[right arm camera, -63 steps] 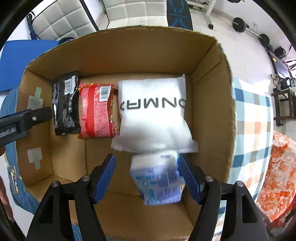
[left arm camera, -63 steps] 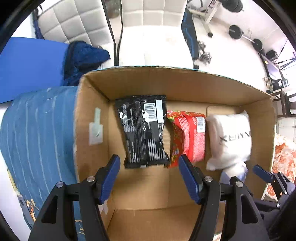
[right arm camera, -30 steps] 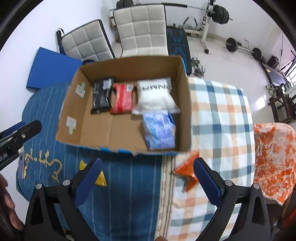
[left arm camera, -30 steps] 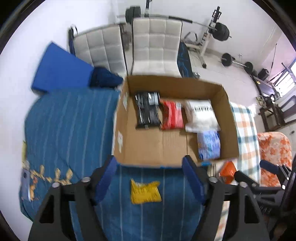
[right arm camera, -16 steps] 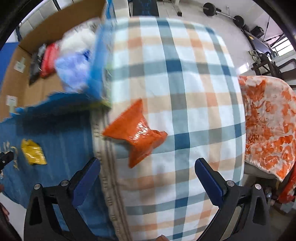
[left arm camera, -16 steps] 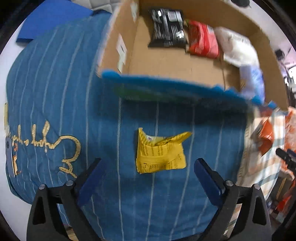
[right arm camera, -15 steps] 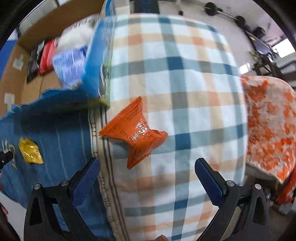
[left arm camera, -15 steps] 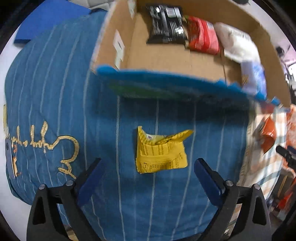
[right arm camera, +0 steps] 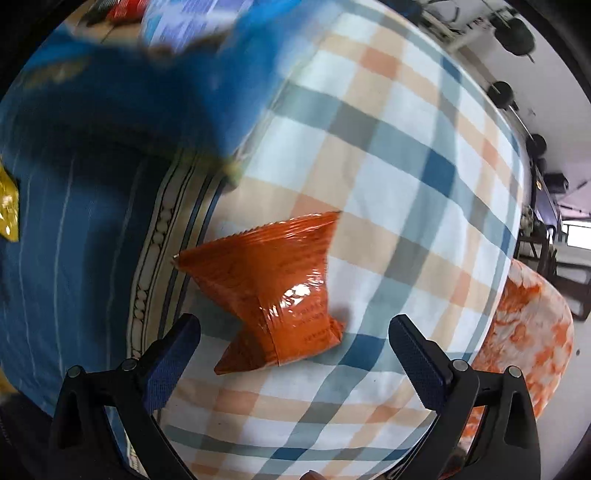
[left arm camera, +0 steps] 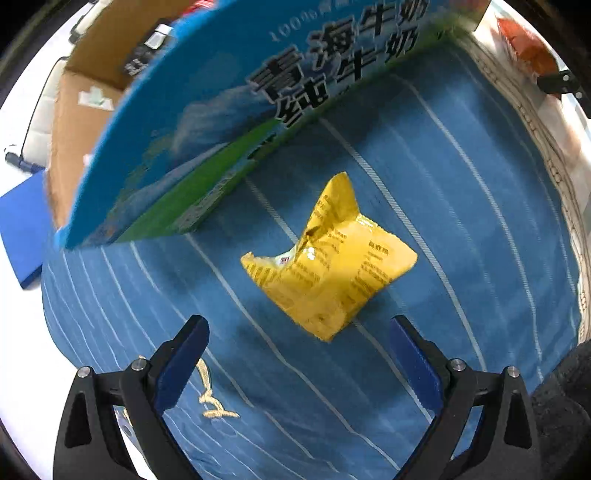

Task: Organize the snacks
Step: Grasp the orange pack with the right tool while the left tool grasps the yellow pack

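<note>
A crumpled yellow snack packet lies on the blue striped cloth, just ahead of my open left gripper, whose fingers stand wide on either side below it. An orange snack packet lies on the checked cloth; my open right gripper straddles its near end without touching. The cardboard box, blue printed outside, rises behind the yellow packet; a black packet shows inside. The box's blurred blue corner sits beyond the orange packet.
An orange floral cushion lies at the right of the checked cloth. A blue mat lies on the floor at left. The right gripper's tip and the orange packet show at the far upper right. Gym weights stand behind.
Both grippers have dropped out of the box and come down close over the bed. The left now hangs over the yellow packet, the right over the orange one. Both stay open.
</note>
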Tool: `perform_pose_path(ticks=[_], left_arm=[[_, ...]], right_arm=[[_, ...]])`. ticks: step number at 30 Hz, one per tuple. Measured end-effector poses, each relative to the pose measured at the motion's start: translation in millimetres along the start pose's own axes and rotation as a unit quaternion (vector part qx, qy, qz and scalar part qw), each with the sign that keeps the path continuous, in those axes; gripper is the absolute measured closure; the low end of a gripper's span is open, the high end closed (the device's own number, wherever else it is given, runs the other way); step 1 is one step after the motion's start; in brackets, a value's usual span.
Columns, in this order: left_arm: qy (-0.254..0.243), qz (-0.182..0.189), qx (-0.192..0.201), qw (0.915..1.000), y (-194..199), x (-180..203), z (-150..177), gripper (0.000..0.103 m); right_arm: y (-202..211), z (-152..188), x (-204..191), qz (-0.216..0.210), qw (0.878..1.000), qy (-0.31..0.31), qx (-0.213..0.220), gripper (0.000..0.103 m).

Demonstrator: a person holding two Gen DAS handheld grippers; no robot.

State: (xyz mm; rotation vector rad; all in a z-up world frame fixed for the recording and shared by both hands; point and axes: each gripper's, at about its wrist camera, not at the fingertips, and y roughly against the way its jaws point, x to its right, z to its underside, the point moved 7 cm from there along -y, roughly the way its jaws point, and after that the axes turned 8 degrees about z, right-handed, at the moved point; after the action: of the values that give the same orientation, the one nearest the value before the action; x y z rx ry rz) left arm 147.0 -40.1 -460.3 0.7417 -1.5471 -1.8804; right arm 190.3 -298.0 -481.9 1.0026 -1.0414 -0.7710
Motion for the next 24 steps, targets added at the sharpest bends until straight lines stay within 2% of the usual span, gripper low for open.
perform_pose_path(ticks=[5, 7, 9, 10, 14, 16, 18, 20, 22, 24], left_arm=[[0.000, 0.038, -0.002, 0.9993, -14, 3, -18, 0.005], [-0.001, 0.047, -0.006, 0.9989, -19, 6, -21, 0.021], [0.004, 0.046, -0.008, 0.9989, -22, 8, -20, 0.026], [0.006, 0.049, -0.006, 0.9988, -22, 9, -20, 0.028], [0.070, 0.092, 0.002, 0.9933, -18, 6, -12, 0.033], [0.124, 0.108, -0.005, 0.9864, -18, 3, -3, 0.033], [0.200, 0.143, -0.020, 0.9691, -21, 1, 11, 0.033], [0.258, 0.177, -0.022, 0.9495, -23, 6, 23, 0.033], [0.294, 0.199, -0.019, 0.9348, -23, 11, 34, 0.033], [0.321, 0.213, -0.018, 0.9226, -22, 18, 42, 0.033]], right_arm=[[-8, 0, -9, -0.012, 1.000, 0.012, -0.003, 0.000], [-8, -1, -11, -0.021, 1.000, 0.005, -0.002, 0.004], [-7, 0, -10, -0.032, 0.999, -0.003, -0.005, 0.028], [-8, 1, -10, -0.039, 0.999, -0.012, -0.009, 0.034], [-10, 7, -8, -0.059, 0.997, -0.047, -0.029, 0.044], [-12, 15, -4, -0.071, 0.994, -0.072, -0.039, 0.044], [-13, 23, -2, -0.085, 0.990, -0.096, -0.053, 0.044], [-17, 39, -2, -0.116, 0.981, -0.133, -0.079, 0.045], [-17, 51, -9, -0.149, 0.972, -0.159, -0.091, 0.045], [-16, 61, -17, -0.160, 0.967, -0.174, -0.097, 0.045]])
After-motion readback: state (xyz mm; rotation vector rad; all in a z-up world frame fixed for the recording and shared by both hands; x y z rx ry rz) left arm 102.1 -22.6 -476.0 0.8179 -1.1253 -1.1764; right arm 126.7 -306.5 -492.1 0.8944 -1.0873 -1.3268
